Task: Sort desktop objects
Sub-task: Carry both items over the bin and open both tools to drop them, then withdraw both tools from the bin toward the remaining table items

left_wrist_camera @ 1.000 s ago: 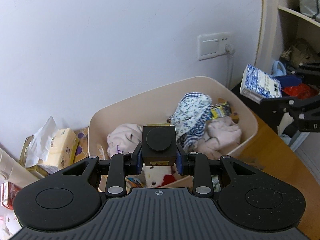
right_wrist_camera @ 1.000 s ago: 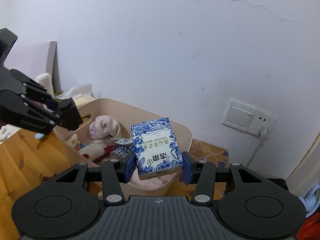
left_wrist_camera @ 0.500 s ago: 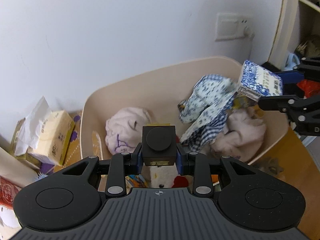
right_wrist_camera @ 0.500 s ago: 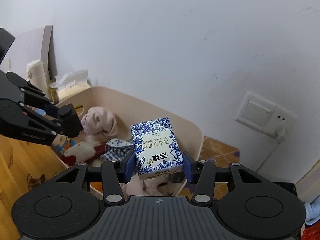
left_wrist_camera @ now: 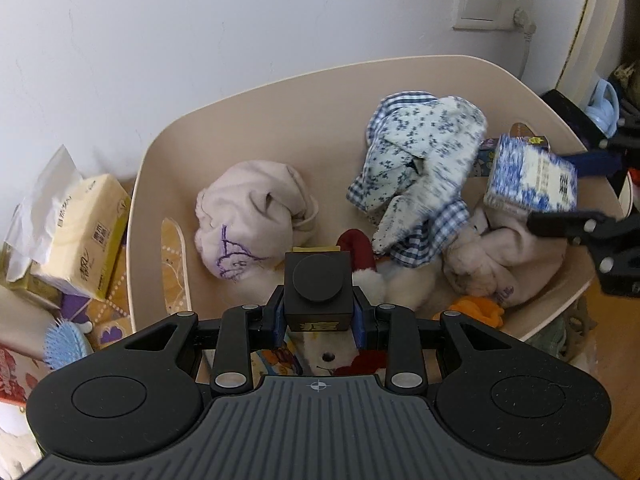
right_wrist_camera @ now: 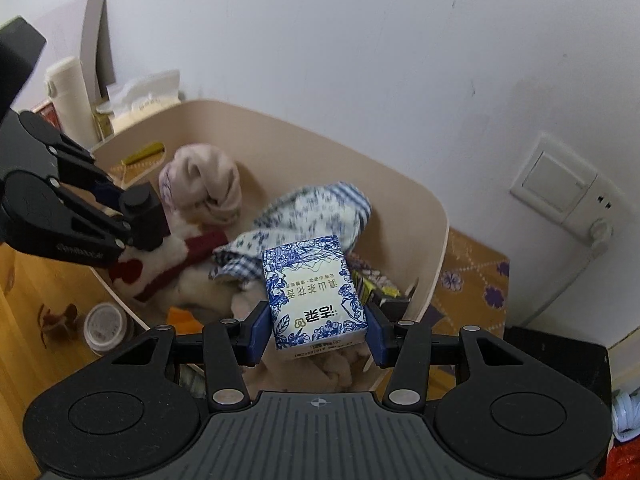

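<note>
Clutter filled the beige bin (left_wrist_camera: 280, 92), where rumpled cloths hid most of a plush toy (left_wrist_camera: 360, 280). Motion blurred the blue-and-white tissue pack (right_wrist_camera: 314, 296), which sat pinched between the right gripper (right_wrist_camera: 316, 330) fingers above the bin's right side. Left gripper (left_wrist_camera: 319, 322) fingers pinched a small black box (left_wrist_camera: 319, 284) over the bin's near edge, its label partly hidden.

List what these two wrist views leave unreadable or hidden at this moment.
- Left wrist view: the gold print on the small black cube is cut off by the left tool's bar.
- Left wrist view: the blue-and-white patterned box is motion-blurred, print unreadable.
- Right wrist view: that box hides the beige tub's contents behind it.
- Right wrist view: the round lidded jar is too blurred to identify.
</note>
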### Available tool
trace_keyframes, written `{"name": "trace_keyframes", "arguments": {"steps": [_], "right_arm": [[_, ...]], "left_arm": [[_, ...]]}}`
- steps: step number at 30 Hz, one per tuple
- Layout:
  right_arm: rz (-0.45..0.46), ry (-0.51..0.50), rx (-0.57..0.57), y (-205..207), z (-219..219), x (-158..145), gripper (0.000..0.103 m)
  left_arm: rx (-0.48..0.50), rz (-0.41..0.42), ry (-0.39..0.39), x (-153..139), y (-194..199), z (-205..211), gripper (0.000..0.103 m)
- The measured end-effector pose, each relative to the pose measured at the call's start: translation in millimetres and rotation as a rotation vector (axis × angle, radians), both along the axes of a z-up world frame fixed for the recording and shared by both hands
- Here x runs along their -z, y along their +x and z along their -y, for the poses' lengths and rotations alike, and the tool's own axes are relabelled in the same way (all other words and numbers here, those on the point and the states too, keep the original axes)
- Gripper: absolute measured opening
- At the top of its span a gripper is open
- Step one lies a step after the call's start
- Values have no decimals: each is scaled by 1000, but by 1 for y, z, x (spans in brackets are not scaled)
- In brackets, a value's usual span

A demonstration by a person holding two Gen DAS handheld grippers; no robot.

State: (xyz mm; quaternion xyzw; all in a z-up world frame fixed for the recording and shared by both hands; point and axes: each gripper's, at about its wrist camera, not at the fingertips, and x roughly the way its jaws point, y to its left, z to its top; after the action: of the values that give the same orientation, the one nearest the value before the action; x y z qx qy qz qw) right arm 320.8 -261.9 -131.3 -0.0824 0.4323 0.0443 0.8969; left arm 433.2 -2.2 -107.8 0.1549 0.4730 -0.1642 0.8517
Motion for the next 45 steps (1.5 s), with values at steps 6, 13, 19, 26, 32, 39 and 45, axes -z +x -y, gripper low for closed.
{"name": "trace_keyframes", "arguments": {"steps": [6, 13, 19, 26, 32, 39, 45], "right_arm": [[-41, 4, 12, 3, -3, 4, 47], [-45, 57, 37, -1, -1, -2, 66], [-25, 71, 54, -8, -7, -13, 87], [14, 69, 108, -17, -12, -26, 103], [42, 105, 183, -30, -12, -36, 103], [79, 123, 224, -41, -9, -49, 103], [114, 122, 245, -55, -12, -62, 103]], "left_arm": [[-39, -32, -34, -2, 3, -2, 51], [-57, -26, -23, -4, 2, -2, 73], [-79, -19, -22, -8, -3, -2, 79], [-96, -8, -34, -16, -11, -10, 79], [-109, 15, -48, -27, -23, -16, 79], [-124, 51, -74, -47, -39, -21, 79], [-141, 87, -82, -63, -57, -27, 80]]}}
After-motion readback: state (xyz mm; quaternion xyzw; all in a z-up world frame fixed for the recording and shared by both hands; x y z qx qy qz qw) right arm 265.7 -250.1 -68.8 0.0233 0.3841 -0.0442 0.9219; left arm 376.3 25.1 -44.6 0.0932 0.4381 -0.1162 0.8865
